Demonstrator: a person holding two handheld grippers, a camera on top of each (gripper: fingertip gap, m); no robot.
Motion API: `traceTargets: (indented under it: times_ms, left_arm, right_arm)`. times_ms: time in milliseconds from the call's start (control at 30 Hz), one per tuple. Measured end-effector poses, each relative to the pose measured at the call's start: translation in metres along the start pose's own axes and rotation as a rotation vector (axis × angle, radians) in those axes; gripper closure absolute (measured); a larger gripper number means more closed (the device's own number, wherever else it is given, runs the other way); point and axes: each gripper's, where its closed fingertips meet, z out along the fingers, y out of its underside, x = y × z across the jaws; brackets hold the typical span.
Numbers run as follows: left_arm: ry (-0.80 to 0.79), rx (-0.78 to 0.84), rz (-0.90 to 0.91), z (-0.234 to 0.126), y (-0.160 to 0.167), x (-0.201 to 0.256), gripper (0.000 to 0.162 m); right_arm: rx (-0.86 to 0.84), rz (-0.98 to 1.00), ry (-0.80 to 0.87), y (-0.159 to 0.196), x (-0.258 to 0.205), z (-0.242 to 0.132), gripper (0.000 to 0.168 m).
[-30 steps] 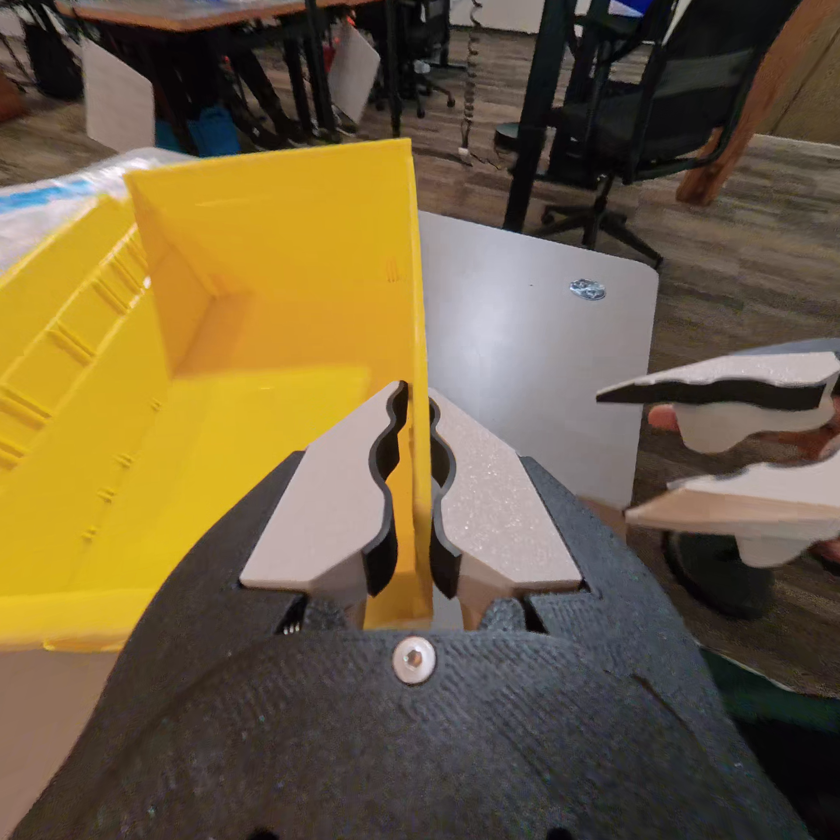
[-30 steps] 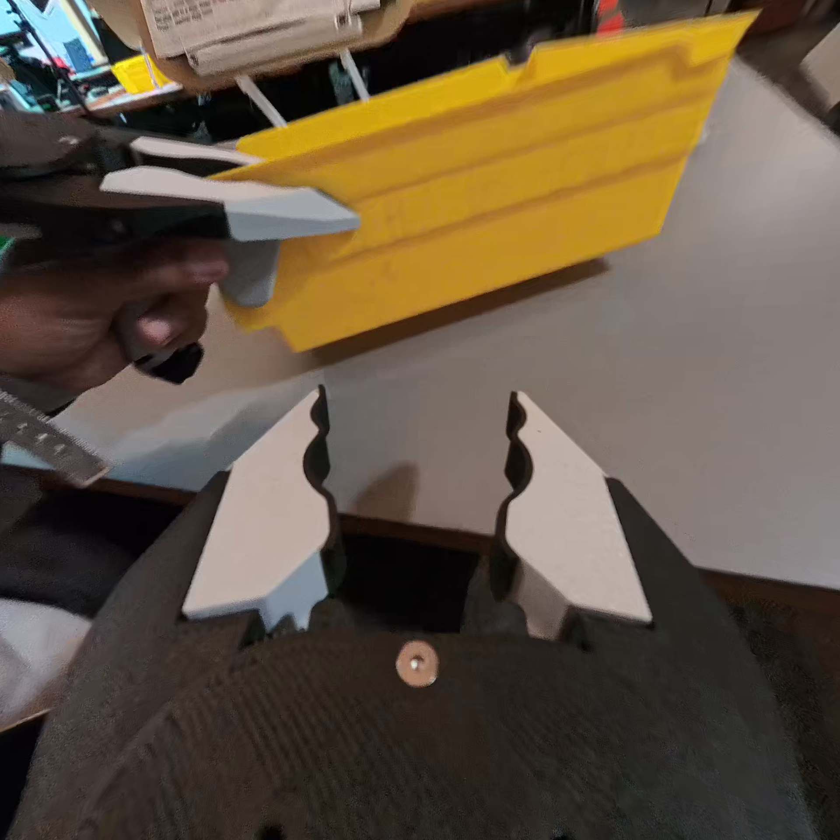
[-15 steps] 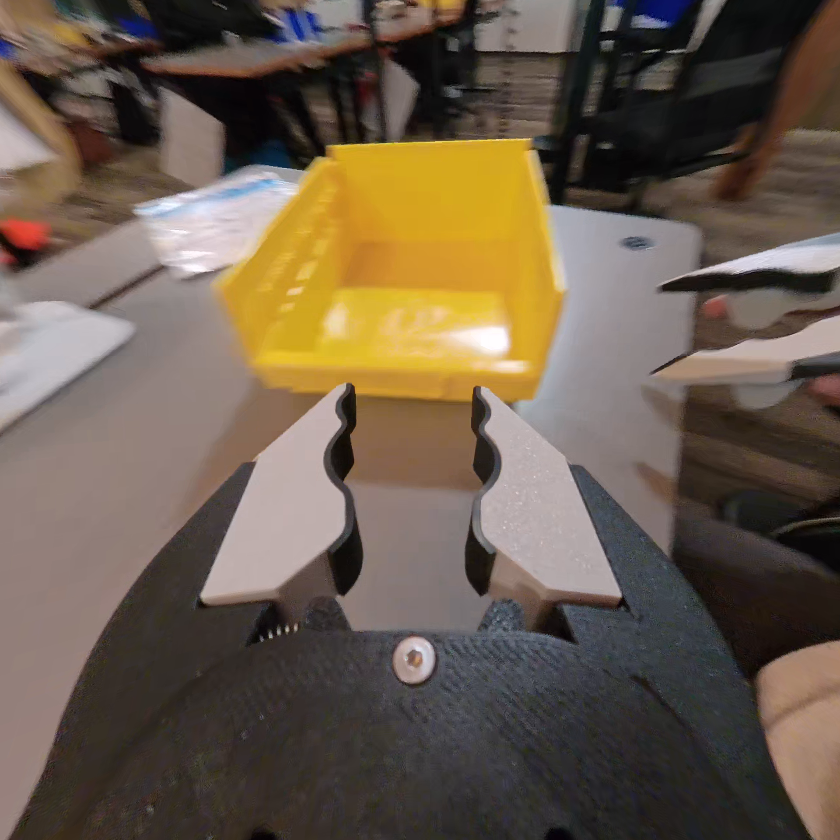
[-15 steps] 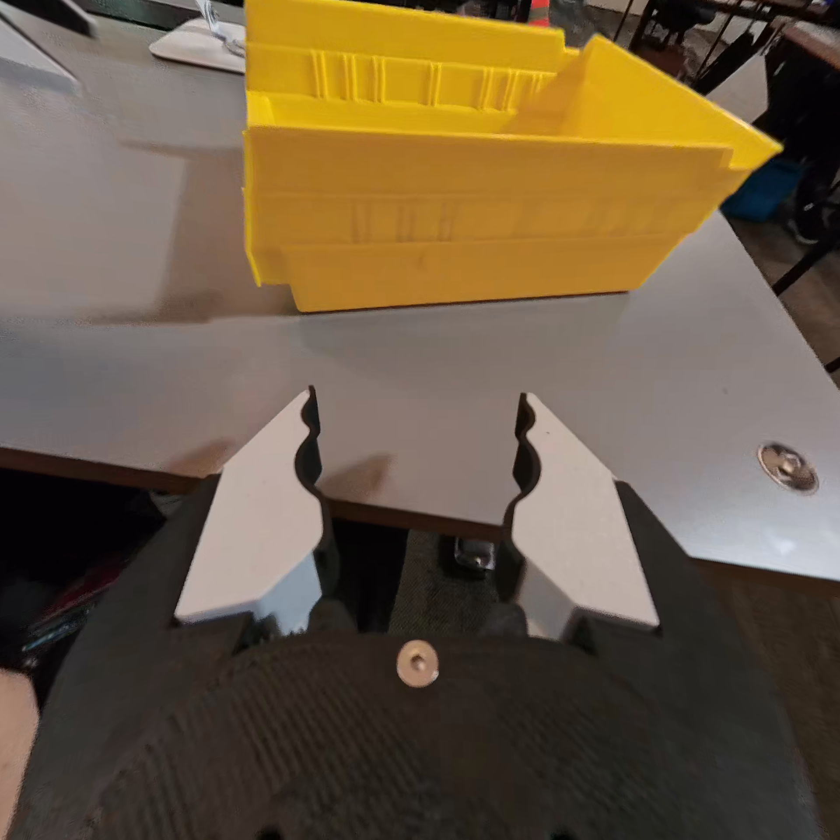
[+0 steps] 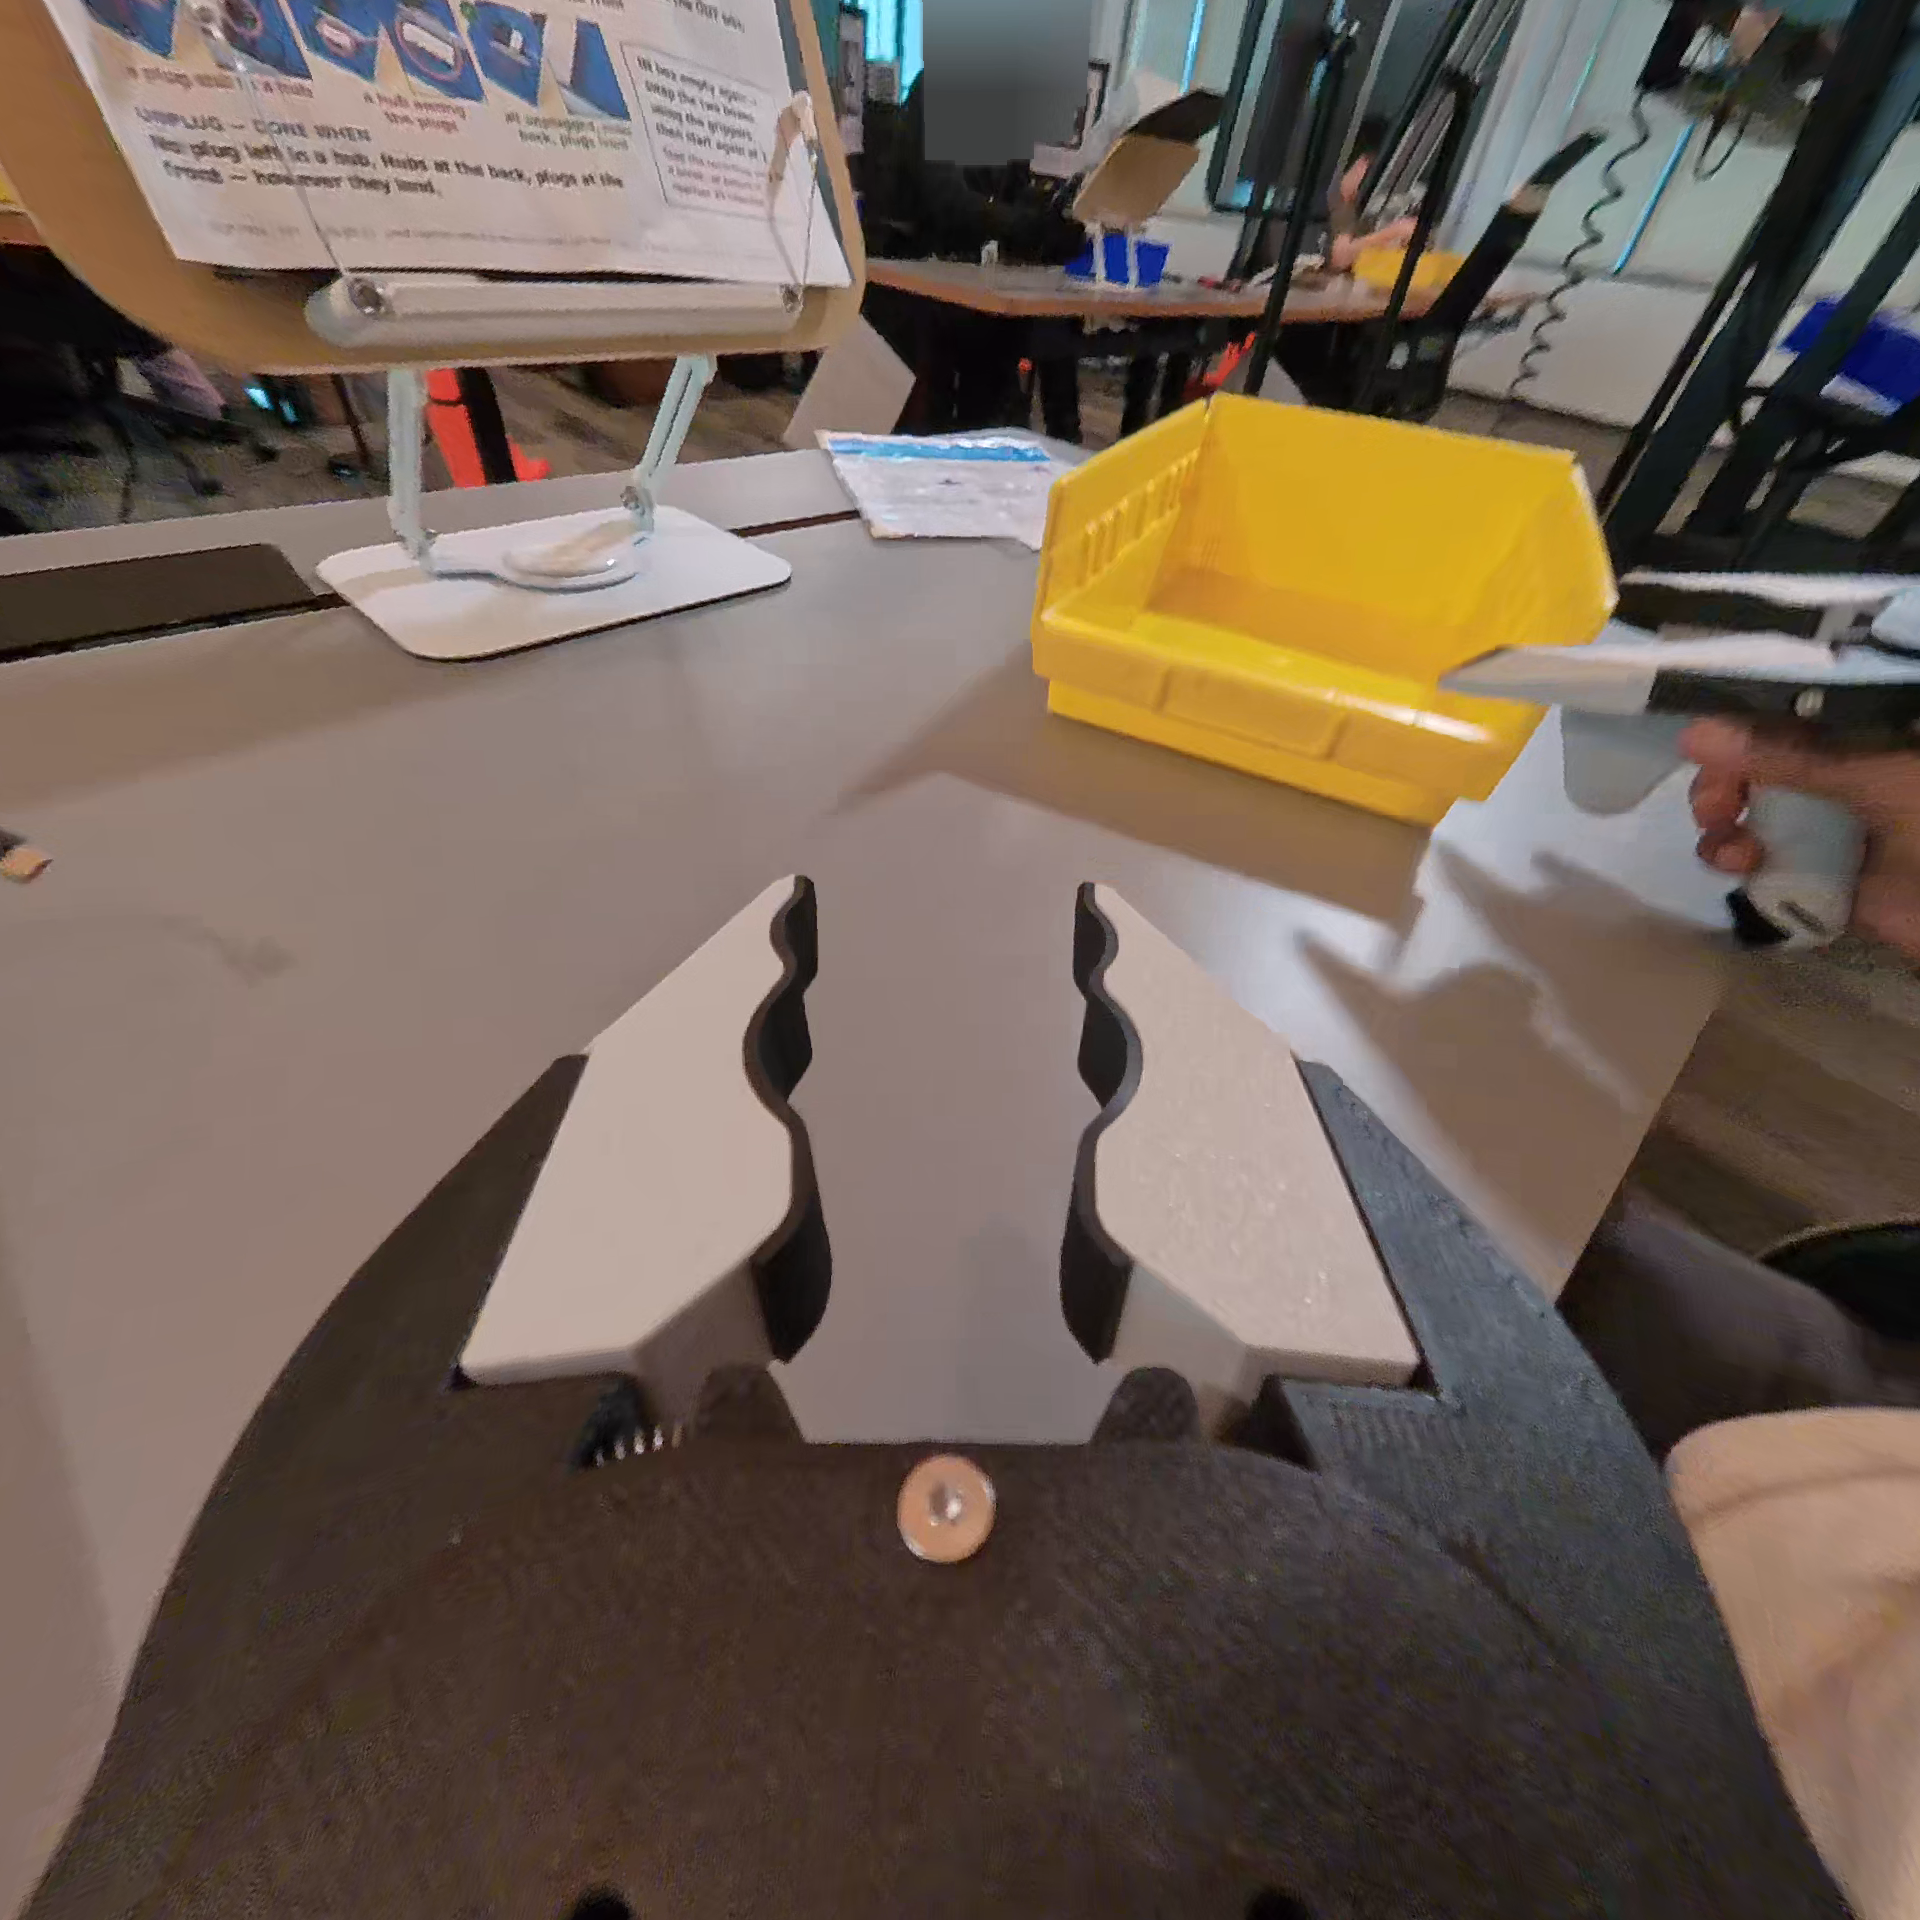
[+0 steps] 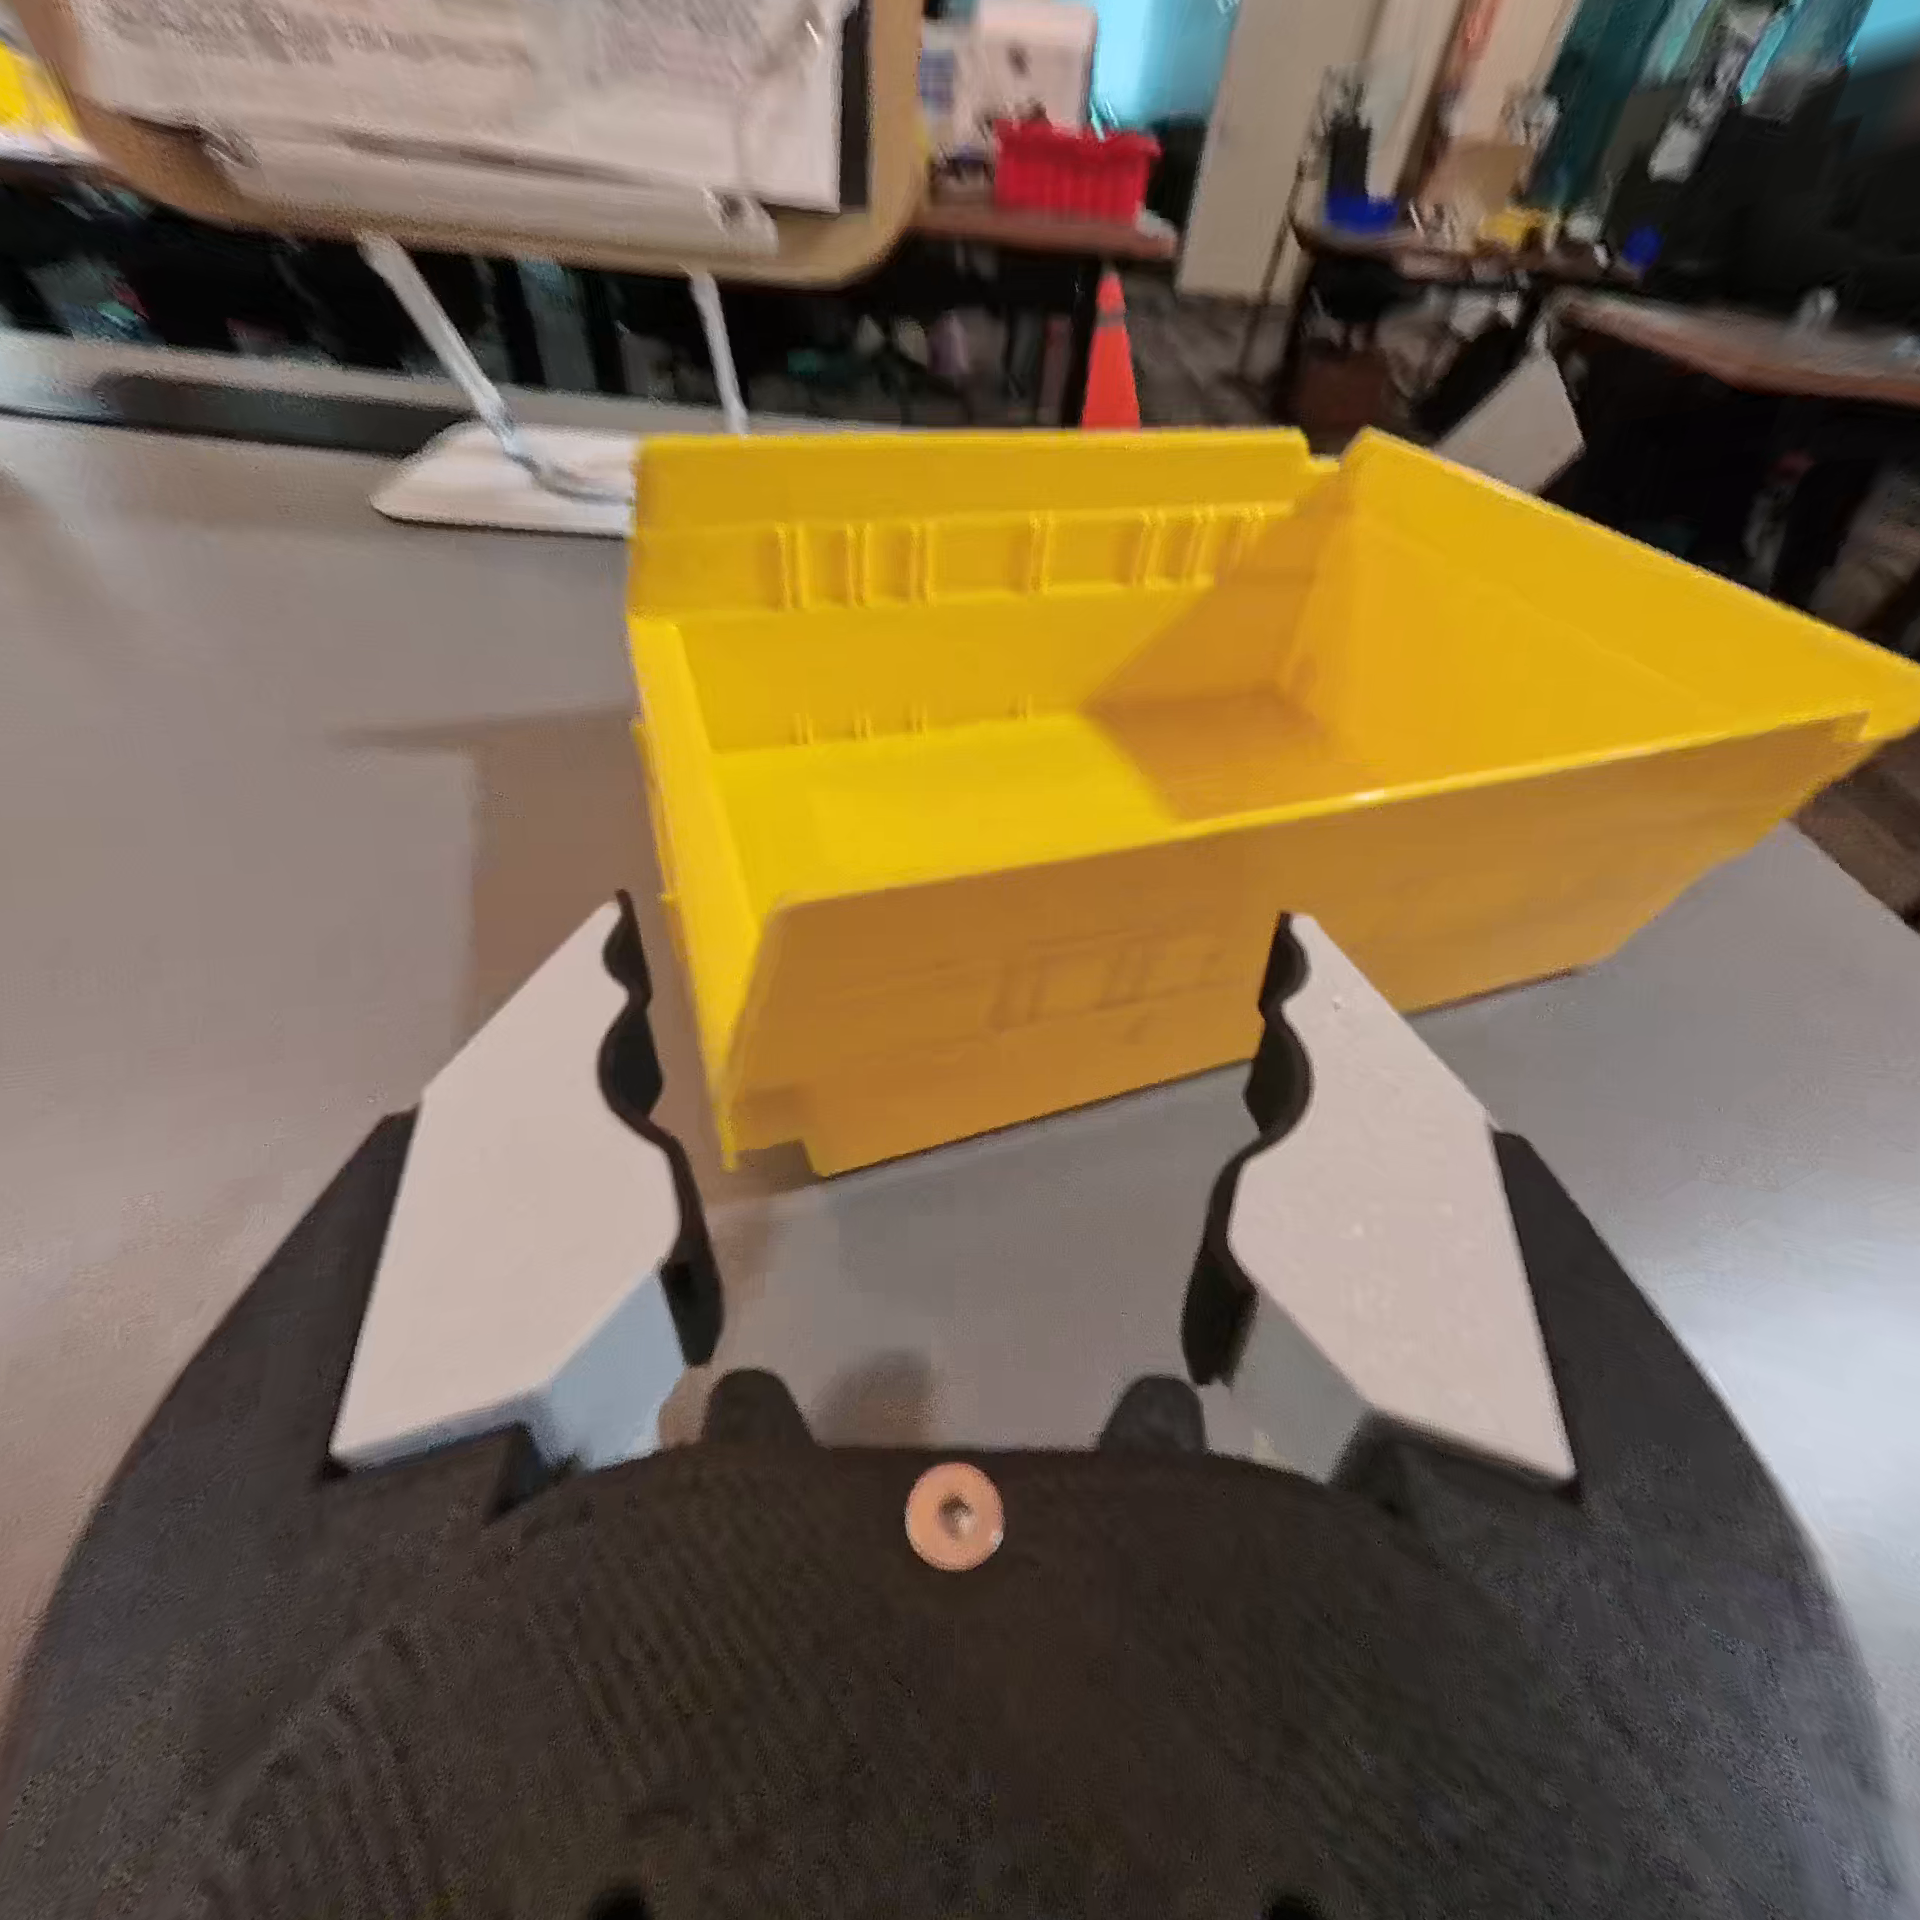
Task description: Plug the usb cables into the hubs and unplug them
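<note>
No usb cable or hub shows in either view. A yellow bin (image 5: pixel 1309 603) stands empty on the grey table (image 5: pixel 520 883), at the right in the left wrist view. It fills the middle of the right wrist view (image 6: pixel 1195 748). My left gripper (image 5: pixel 943 894) is open and empty over bare table, well short of the bin. My right gripper (image 6: pixel 951 925) is wide open and empty, just in front of the bin's near wall. It also shows at the right edge of the left wrist view (image 5: pixel 1704 634), beside the bin, held by a hand.
A document stand (image 5: pixel 551 582) with a printed sheet (image 5: pixel 447 114) stands at the back left; it also shows in the right wrist view (image 6: pixel 499 478). A plastic bag (image 5: pixel 945 483) lies behind the bin. The table's right edge (image 5: pixel 1662 1091) is close. Chairs and desks stand beyond.
My left gripper let go of the bin's wall, opened and pulled back to the left. The bin now stands flat on the table. My right gripper opened wider and came up to the bin's near wall.
</note>
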Motion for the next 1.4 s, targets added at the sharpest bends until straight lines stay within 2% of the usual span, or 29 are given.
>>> traceTargets:
  times_ms: [33,100,167,233,300,367,467,533,667,733,767,800,833,867,933,967,1033,1100,1167,1200,1267,1367,1400]
  left_arm:
    - [-0.021,-0.011,0.014,-0.005,0.003,-0.003,0.115]
    - [-0.047,-0.013,0.024,-0.014,0.006,-0.007,0.115]
    - [-0.066,-0.010,0.022,-0.023,0.007,-0.010,0.116]
    - [-0.088,-0.008,0.021,-0.031,0.007,-0.014,0.117]
    - [-0.104,-0.006,0.021,-0.038,0.008,-0.017,0.117]
    - [-0.112,-0.003,0.020,-0.043,0.008,-0.018,0.118]
    - [-0.109,0.000,0.030,-0.046,0.008,-0.017,0.119]
    - [-0.104,-0.006,0.037,-0.045,0.009,-0.016,0.120]
    - [-0.086,-0.029,0.024,-0.042,0.014,-0.012,0.120]
    - [-0.069,-0.025,-0.003,-0.041,0.013,-0.010,0.120]
    - [-0.061,-0.022,-0.019,-0.041,0.013,-0.009,0.120]
    - [-0.052,-0.019,-0.037,-0.041,0.012,-0.007,0.120]
    - [-0.042,-0.015,-0.055,-0.041,0.012,-0.006,0.120]
    - [-0.032,-0.011,-0.074,-0.041,0.011,-0.004,0.120]
    - [-0.017,-0.003,-0.105,-0.041,0.011,-0.002,0.120]
    - [-0.009,-0.001,-0.117,-0.040,0.011,-0.001,0.120]
    - [0.013,-0.004,-0.143,-0.036,0.012,0.002,0.119]
    - [0.050,-0.011,-0.182,-0.033,0.014,0.007,0.119]
    - [0.099,-0.010,-0.226,-0.030,0.013,0.014,0.120]
    - [0.116,-0.011,-0.232,-0.029,0.013,0.016,0.120]
    - [0.113,-0.023,-0.223,-0.025,0.018,0.013,0.120]
    - [0.116,-0.044,-0.227,-0.021,0.021,0.009,0.120]
    - [0.124,-0.045,-0.233,-0.021,0.019,0.009,0.120]
  right_arm:
    - [-0.020,0.010,0.017,0.002,0.006,0.005,0.058]
    - [-0.020,0.037,-0.024,0.000,0.011,0.012,0.050]
    - [-0.023,0.035,-0.010,0.001,0.030,0.017,0.076]
    - [-0.025,0.006,0.056,0.000,0.064,0.021,0.114]
    - [-0.032,0.018,0.109,0.002,0.105,0.025,0.139]
    - [-0.026,0.063,0.157,0.007,0.148,0.025,0.157]
    - [-0.012,0.166,0.193,0.014,0.199,0.017,0.166]
    - [0.001,0.182,0.205,0.017,0.220,0.007,0.167]
    - [0.008,0.176,0.164,0.021,0.228,-0.002,0.167]
    - [0.004,0.141,0.220,0.020,0.233,-0.003,0.165]
    - [0.020,0.092,0.296,0.015,0.241,-0.006,0.150]
    - [0.051,0.014,0.373,0.004,0.247,-0.013,0.111]
    - [0.090,-0.082,0.437,-0.014,0.247,-0.023,0.085]
    - [0.149,-0.181,0.484,-0.038,0.239,-0.034,0.080]
    - [0.325,-0.337,0.459,-0.092,0.188,-0.053,0.090]
    - [0.414,-0.380,0.377,-0.115,0.147,-0.056,0.101]
    - [0.540,-0.409,0.104,-0.142,0.046,-0.050,0.129]
    - [0.559,-0.391,-0.226,-0.146,-0.062,-0.034,0.134]
    - [0.472,-0.372,-0.594,-0.131,-0.171,-0.018,0.147]
    - [0.422,-0.364,-0.733,-0.125,-0.217,-0.011,0.146]
    - [0.393,-0.367,-0.888,-0.128,-0.292,0.009,0.140]
    - [0.273,-0.451,-1.001,-0.129,-0.388,0.056,0.127]
    - [0.197,-0.467,-1.011,-0.128,-0.415,0.075,0.117]
